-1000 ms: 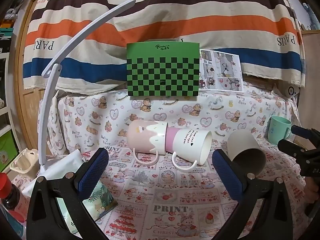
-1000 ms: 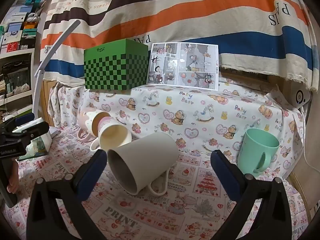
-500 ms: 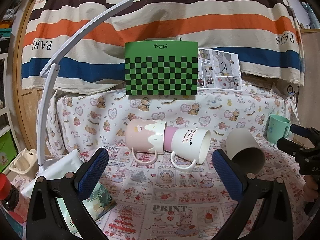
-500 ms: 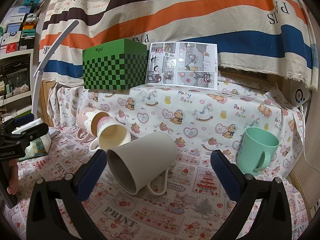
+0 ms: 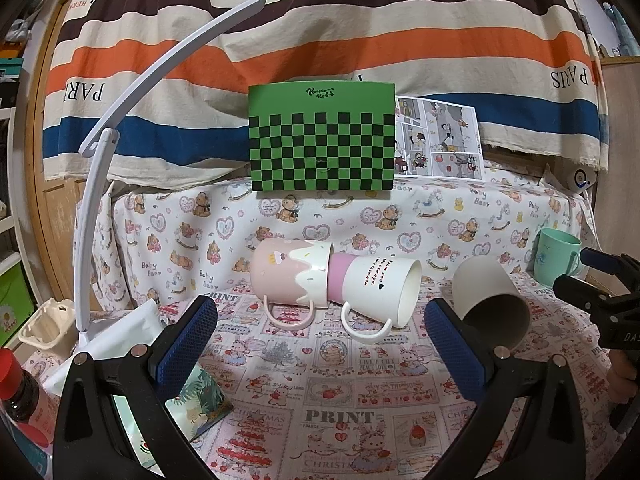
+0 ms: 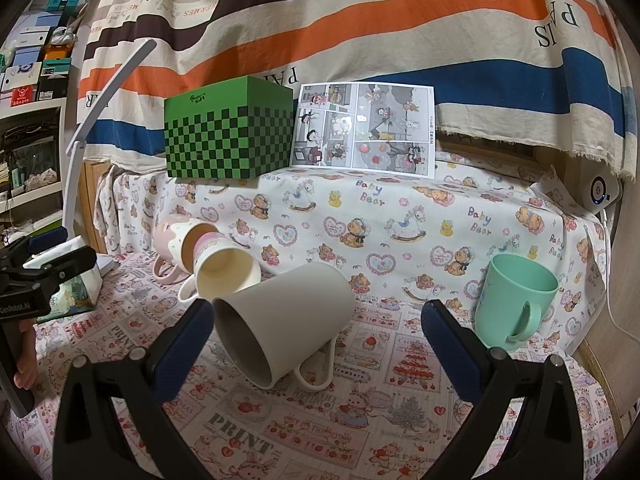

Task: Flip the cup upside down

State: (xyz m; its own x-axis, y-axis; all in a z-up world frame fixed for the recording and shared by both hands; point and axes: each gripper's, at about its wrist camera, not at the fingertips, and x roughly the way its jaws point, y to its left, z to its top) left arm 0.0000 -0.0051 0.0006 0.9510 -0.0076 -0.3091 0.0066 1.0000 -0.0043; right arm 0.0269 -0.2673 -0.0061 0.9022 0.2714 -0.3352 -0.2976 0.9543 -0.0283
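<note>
A beige cup (image 6: 280, 324) lies on its side on the printed cloth, mouth toward my right gripper, handle down; it also shows in the left wrist view (image 5: 492, 304). My right gripper (image 6: 316, 344) is open and empty, just in front of it. A pink cup (image 5: 288, 276) and a white cup (image 5: 376, 288) lie on their sides, nested, ahead of my left gripper (image 5: 320, 344), which is open and empty. A mint green cup (image 6: 516, 296) stands upright at the right.
A green checkered box (image 5: 322, 136) and a comic sheet (image 6: 364, 124) stand on the raised ledge behind. A white lamp arm (image 5: 132, 100) curves at the left. A red-capped bottle (image 5: 16, 384), a beige holder (image 5: 44, 324) and a small packet (image 5: 200, 404) lie at the left.
Both views have drifted slightly; the scene sits a little lower in the left view. No cup has moved and both grippers stay open.
</note>
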